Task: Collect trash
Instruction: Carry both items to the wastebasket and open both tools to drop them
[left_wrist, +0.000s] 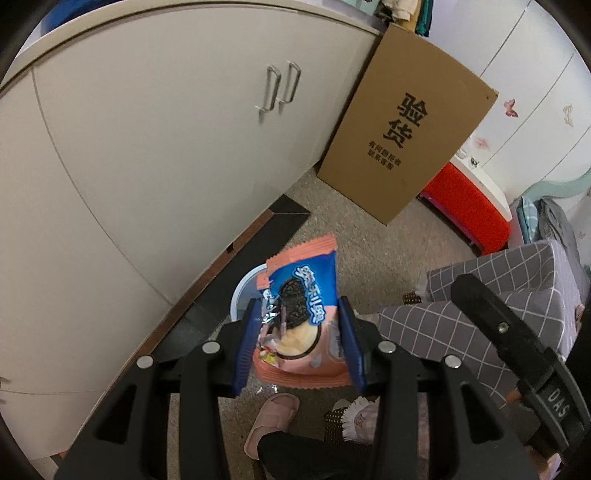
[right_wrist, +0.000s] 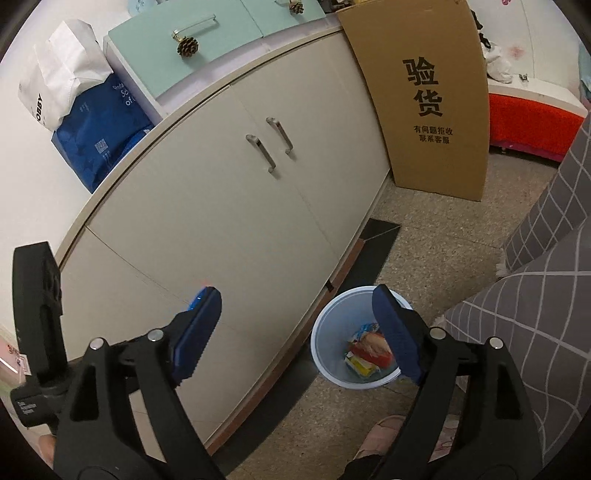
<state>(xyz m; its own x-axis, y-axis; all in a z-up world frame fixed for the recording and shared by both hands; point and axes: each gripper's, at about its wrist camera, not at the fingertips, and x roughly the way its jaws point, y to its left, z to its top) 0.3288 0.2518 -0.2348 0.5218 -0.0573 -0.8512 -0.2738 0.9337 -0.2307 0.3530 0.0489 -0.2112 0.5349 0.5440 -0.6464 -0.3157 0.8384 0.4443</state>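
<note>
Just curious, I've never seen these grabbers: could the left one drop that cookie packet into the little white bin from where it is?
Probably yes. The left gripper holds the cookie packet just above the bin, whose mouth is open, with nothing between them.

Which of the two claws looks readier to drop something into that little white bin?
The left claw: it grips a cookie wrapper right above the white bin. The right claw is open and empty; wrappers already lie in the bin.
</note>
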